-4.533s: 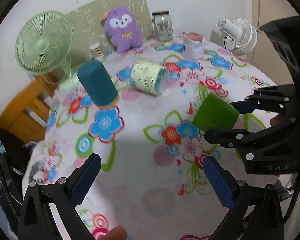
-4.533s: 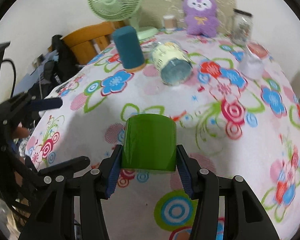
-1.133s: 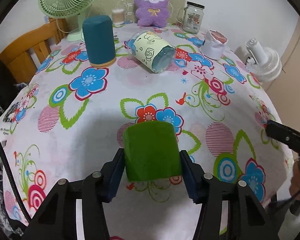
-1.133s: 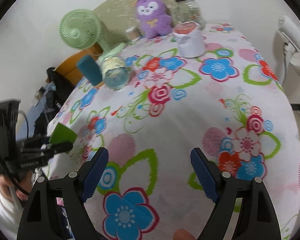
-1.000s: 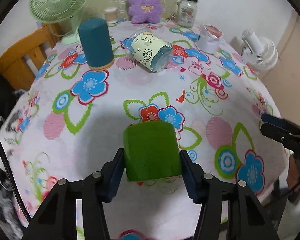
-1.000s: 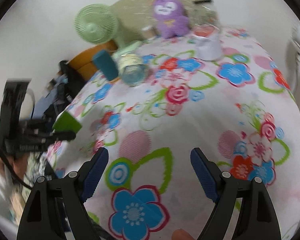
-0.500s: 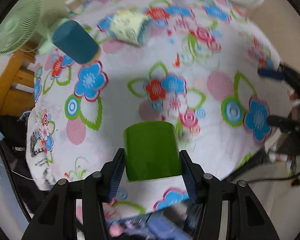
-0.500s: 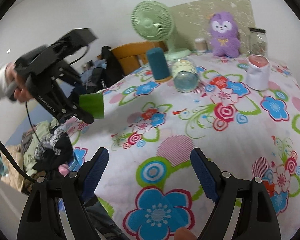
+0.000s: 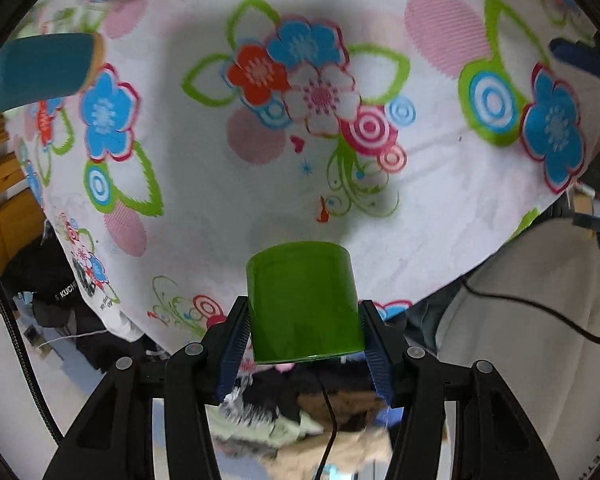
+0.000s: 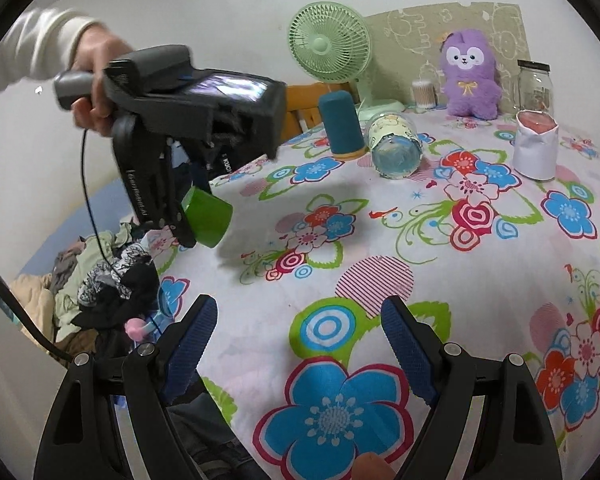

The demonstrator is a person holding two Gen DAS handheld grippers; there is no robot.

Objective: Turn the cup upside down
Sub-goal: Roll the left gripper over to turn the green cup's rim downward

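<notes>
Left tongs (image 9: 303, 336) clamped on green cup (image 9: 303, 305), held tilted in the air above the near edge of the floral tabletop (image 10: 440, 240), right tongs (image 10: 298, 340) spread wide, gripping nothing, over that tabletop

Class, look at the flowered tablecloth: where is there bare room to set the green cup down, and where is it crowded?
The near and middle stretch of the flowered tablecloth is bare, between the open right gripper and the tipped glass jar. The left gripper holds the green plastic cup above the near edge. The far end is crowded: teal cylinder, white paper-wrapped cup, purple plush toy.
</notes>
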